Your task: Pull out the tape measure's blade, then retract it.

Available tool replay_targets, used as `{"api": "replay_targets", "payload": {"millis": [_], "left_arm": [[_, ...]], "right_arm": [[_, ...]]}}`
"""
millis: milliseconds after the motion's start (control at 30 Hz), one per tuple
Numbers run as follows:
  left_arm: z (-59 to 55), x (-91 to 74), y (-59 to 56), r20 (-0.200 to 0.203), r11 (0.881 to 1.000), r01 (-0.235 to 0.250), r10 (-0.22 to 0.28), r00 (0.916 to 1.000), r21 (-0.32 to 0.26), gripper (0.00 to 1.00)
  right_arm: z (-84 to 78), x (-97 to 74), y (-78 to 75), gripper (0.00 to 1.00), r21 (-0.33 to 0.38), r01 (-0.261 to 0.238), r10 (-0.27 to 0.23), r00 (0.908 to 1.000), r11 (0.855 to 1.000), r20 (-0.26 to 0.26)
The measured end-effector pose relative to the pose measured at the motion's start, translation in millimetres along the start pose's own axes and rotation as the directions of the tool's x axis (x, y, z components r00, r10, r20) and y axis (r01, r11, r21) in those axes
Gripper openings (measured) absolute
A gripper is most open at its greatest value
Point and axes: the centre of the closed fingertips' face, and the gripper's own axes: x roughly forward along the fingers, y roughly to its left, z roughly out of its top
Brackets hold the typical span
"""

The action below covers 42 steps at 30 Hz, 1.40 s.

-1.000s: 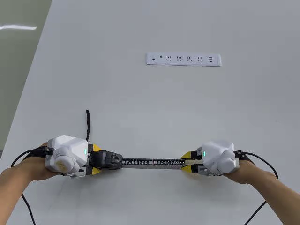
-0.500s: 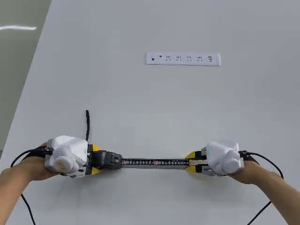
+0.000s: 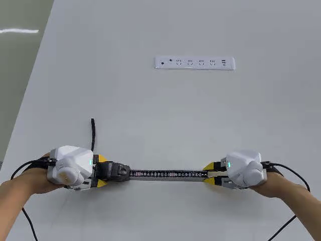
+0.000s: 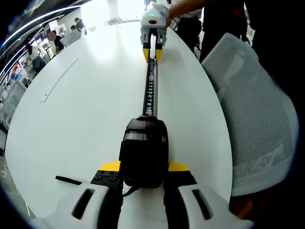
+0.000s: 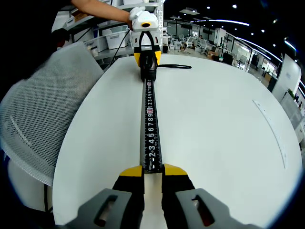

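A black tape measure case [image 3: 114, 171] lies low over the white table, and my left gripper [image 3: 102, 171] is shut on it; in the left gripper view the case [image 4: 143, 152] sits between the yellow-tipped jaws. Its black blade [image 3: 168, 174] with white numbers runs right to my right gripper [image 3: 207, 173], which is shut on the blade's end. In the right gripper view the blade [image 5: 150, 129] stretches away to the case [image 5: 147, 70]. The case's black wrist strap [image 3: 93, 134] trails across the table behind my left gripper.
A white power strip [image 3: 194, 63] lies at the middle of the table [image 3: 150, 110], far beyond the blade. The table's left edge borders a grey-green floor. A white mesh chair back [image 4: 257, 109] stands beside the table's near edge.
My right gripper has moved to the right with the blade's end, so more of the blade is out. My left gripper and the case have stayed put.
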Motion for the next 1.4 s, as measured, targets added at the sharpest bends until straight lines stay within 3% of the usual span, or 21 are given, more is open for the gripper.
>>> {"api": "replay_targets", "payload": {"millis": [267, 1100, 1400], "left_arm": [[2.9, -0.6, -0.5, -0.001, 1.0, 0.0, 0.0, 1.0, 0.001, 0.29], [10.6, 0.4, -2.4, -0.035, 1.0, 0.007, -0.006, 0.9994, 0.017, 0.3], [10.4, -0.7, -2.2, -0.035, 1.0, 0.008, -0.007, 0.9994, 0.027, 0.3]], "right_arm": [[-5.4, -5.1, -0.7, 0.11, 0.004, 0.005, -0.005, 0.9999, 1.0, -0.012], [-0.3, -8.0, 1.8, 0.14, -0.025, 0.047, -0.049, 0.9951, 0.999, -0.086], [0.2, -5.6, 2.3, 0.2, -0.028, 0.046, -0.048, 0.9959, 0.999, -0.077]]}}
